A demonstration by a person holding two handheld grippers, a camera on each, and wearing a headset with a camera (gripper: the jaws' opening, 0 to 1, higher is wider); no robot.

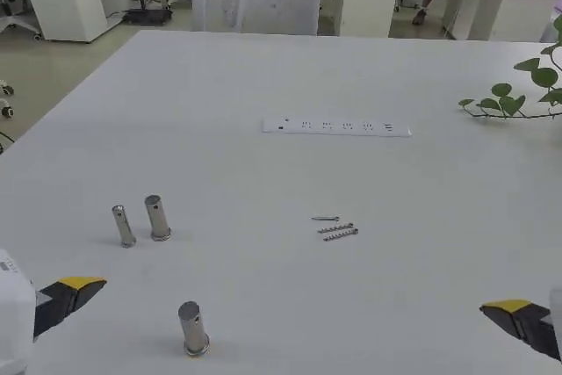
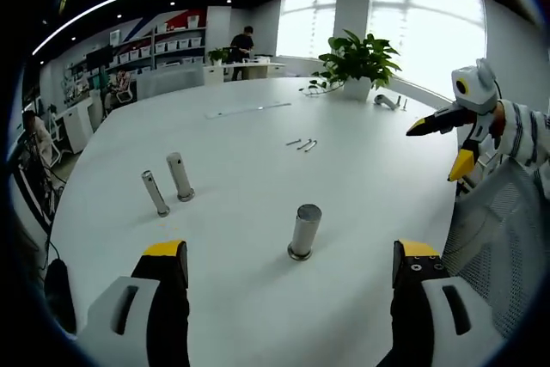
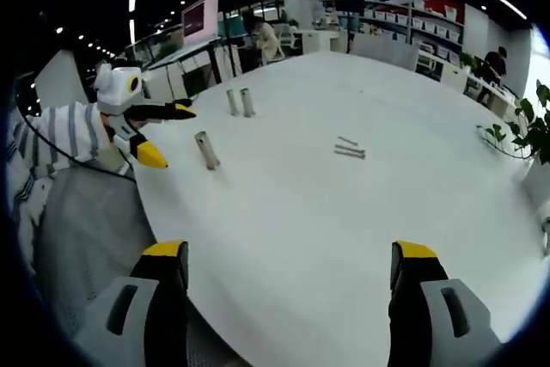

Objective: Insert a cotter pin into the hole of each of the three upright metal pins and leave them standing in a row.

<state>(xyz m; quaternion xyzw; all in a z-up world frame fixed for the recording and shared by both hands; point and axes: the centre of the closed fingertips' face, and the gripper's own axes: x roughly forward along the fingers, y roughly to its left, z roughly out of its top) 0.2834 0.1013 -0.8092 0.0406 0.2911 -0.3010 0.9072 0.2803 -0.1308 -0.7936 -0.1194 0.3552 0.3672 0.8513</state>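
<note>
Three upright metal pins stand on the white table [image 1: 263, 173]: a thin pin [image 1: 123, 226] and a medium pin [image 1: 157, 218] side by side at the left, and a thick pin [image 1: 192, 328] alone nearer to me. Three cotter pins [image 1: 335, 228] lie loose near the middle, apart from the metal pins. My left gripper [image 2: 290, 253] is open, and the thick pin [image 2: 303, 231] stands a short way ahead of its jaws. My right gripper [image 3: 289, 253] is open with nothing held, off the table's near right edge. Their yellow fingertips [image 1: 75, 285] [image 1: 514, 309] show at the bottom corners.
A white power strip [image 1: 336, 126] lies across the table's far middle. A leafy vine [image 1: 518, 98] trails in from the right edge, and a potted plant [image 2: 357, 62] stands there. A chair [image 1: 255, 4] faces the far edge. A mesh chair back [image 3: 94, 238] is beside me.
</note>
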